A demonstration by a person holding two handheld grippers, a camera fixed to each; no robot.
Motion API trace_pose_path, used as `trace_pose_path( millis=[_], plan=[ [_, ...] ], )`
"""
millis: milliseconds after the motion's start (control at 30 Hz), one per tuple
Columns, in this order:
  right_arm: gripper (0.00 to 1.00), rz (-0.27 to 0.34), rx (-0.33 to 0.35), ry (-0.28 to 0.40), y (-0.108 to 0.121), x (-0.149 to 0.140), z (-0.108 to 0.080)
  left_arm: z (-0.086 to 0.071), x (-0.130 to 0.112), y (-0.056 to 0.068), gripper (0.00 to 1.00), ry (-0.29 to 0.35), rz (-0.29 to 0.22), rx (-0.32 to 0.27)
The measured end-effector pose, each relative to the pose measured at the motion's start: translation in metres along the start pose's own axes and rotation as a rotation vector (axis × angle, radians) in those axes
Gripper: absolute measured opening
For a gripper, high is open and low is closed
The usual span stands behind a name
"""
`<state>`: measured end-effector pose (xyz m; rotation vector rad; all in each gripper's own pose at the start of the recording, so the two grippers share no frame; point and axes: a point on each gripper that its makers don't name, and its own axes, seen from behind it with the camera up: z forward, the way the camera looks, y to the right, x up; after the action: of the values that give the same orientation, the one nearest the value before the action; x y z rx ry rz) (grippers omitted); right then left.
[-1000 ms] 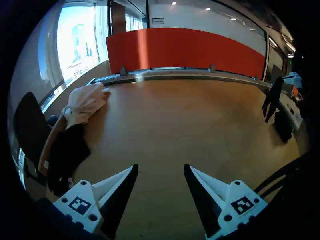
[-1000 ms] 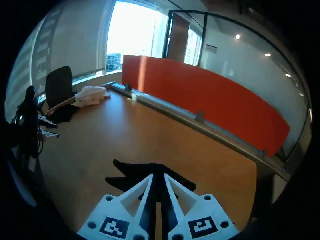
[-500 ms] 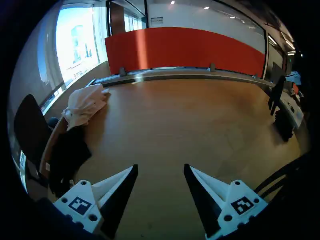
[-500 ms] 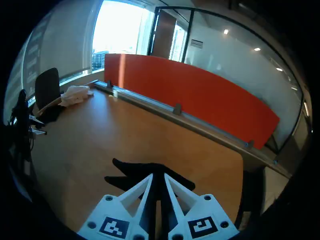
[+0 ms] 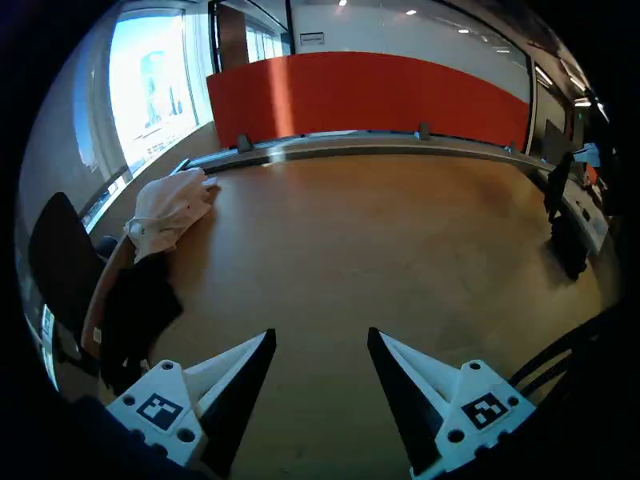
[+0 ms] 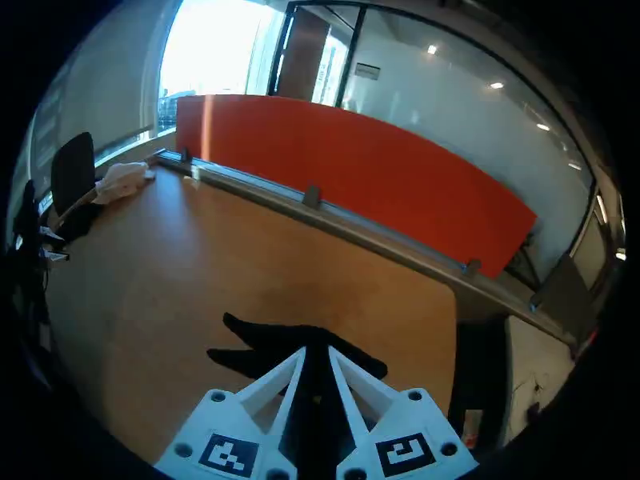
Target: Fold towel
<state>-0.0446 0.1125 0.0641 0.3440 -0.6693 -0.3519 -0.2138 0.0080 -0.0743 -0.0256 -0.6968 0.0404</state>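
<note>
Two grippers, neither on towel [image 5: 168,210]: bunched, frame's left, table [image 5: 360,240] edge. Left gripper [image 5: 320,332] fingers wide; right gripper [image 6: 316,352] fingers together, dark shape [image 6: 256,344] at tips, unclear. Suggest pinch one hem, drag to centre, flatten first.

Open claw [image 5: 320,352] above table [image 5: 360,232]

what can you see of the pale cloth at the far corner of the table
The pale cloth is cream or off-white and looks soft, like a towel. It is not folded: it lies in a loose, crumpled, elongated heap with rumpled folds. It rests on the wooden table at its far left corner, close to the edge by the window. Its near end sits right beside a dark cloth hanging over the table's edge; whether they touch is unclear. Nothing holds it.
</note>
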Motion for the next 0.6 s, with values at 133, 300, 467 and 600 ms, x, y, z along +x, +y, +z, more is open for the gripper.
trace_pose_path(
  millis=[133, 300, 467, 600],
  plan=[
    [0.05, 0.006, -0.020, -0.017, 0.018, -0.008, -0.001, 0.000, 0.000, 0.002, 0.84, -0.002, 0.004, 0.001],
    [0.05, 0.016, -0.038, -0.034, 0.036, -0.014, 0.000, 0.000, 0.001, 0.005, 0.84, -0.003, 0.008, 0.000],
    [0.05, 0.027, -0.045, -0.045, 0.045, -0.019, 0.001, 0.000, 0.001, 0.007, 0.85, -0.004, 0.011, -0.001],
    [0.05, 0.032, -0.047, -0.042, 0.048, -0.019, 0.001, 0.001, 0.002, 0.008, 0.84, -0.004, 0.013, -0.002]
  ],
)
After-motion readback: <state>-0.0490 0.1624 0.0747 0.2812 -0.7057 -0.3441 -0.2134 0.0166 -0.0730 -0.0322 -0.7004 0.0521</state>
